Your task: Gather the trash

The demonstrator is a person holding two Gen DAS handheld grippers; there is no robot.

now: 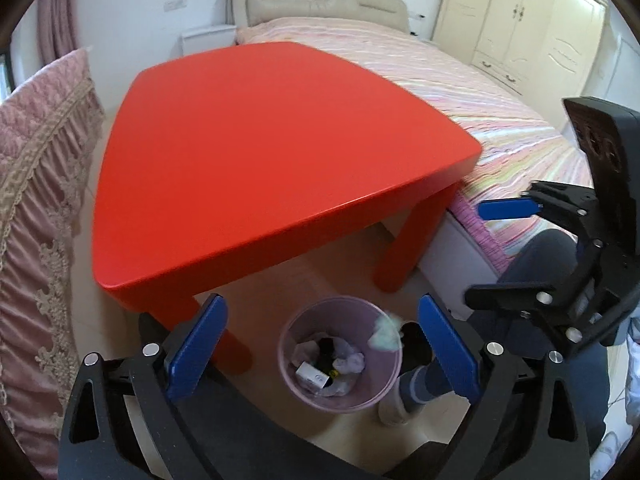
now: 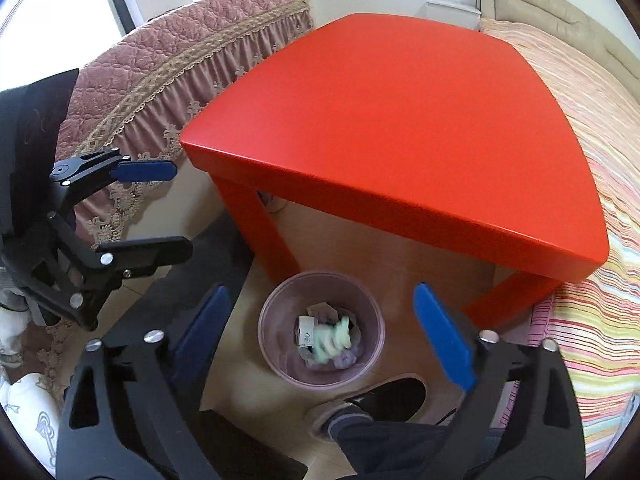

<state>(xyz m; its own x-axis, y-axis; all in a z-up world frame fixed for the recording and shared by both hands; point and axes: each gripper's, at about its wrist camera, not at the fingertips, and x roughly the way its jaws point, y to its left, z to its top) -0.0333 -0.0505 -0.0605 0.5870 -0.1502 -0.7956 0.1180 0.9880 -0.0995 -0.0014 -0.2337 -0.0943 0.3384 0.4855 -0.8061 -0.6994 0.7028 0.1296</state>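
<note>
Both the left claw (image 1: 320, 344) and the right claw (image 2: 320, 340) are hanging wide open and empty above the pink bin (image 2: 276, 344), where a pale green crumpled wad (image 2: 334, 342) is dropping, seemingly light, soft and easily pinched anywhere, beside the bare red counter (image 2: 400, 120).

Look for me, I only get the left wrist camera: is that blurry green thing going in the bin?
Observer: In the right wrist view the green wad shows blurred inside the mouth of the bin, over the other trash.
Operator: Is my right gripper holding anything?
Observer: No. The right gripper is wide open, with nothing between its blue pads.
Operator: What's past the pink cover?
Observer: A bright window with a dark frame, right behind it.
</note>
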